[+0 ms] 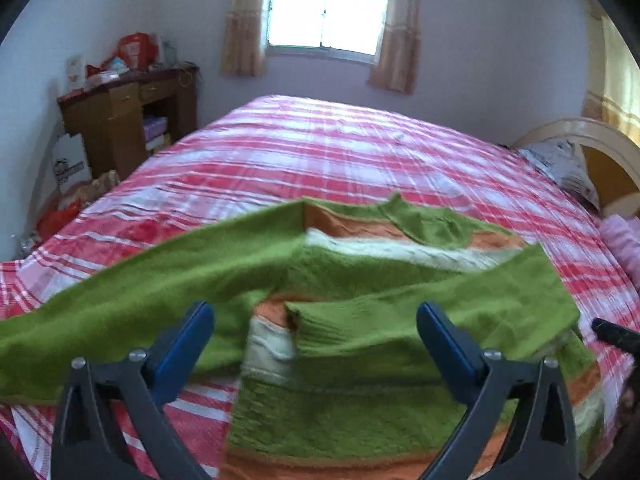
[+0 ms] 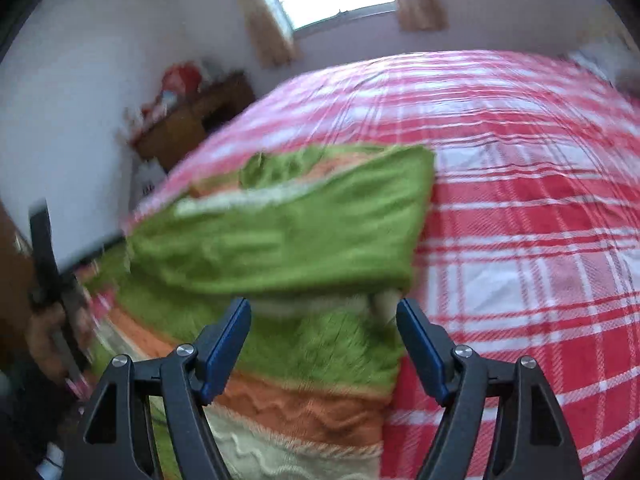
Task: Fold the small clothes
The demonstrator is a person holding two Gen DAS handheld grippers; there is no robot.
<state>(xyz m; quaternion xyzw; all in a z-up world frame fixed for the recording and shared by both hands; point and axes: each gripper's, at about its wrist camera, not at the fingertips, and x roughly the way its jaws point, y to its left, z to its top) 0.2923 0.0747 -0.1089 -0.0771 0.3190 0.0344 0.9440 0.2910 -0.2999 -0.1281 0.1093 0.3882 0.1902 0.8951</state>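
A small green knit sweater (image 1: pixel 344 272) with orange and white stripes lies on the red and white checked bed cover (image 1: pixel 320 152). Its right sleeve (image 1: pixel 460 312) lies folded across the body, and its left sleeve (image 1: pixel 132 292) stretches out to the left. My left gripper (image 1: pixel 316 312) hovers over the sweater's lower middle, jaws wide apart, with nothing pressed between the pads. In the right wrist view the sweater (image 2: pixel 280 240) shows blurred, the folded sleeve on top. My right gripper (image 2: pixel 324 308) stands open just above the sweater's right side, gripping nothing.
A wooden desk (image 1: pixel 128 120) piled with bags stands against the far left wall, beneath a curtained window (image 1: pixel 324 8). A pillow (image 1: pixel 560 164) and headboard (image 1: pixel 608 160) lie at the right. A hand with the other gripper (image 2: pixel 52 280) shows at the left edge of the right wrist view.
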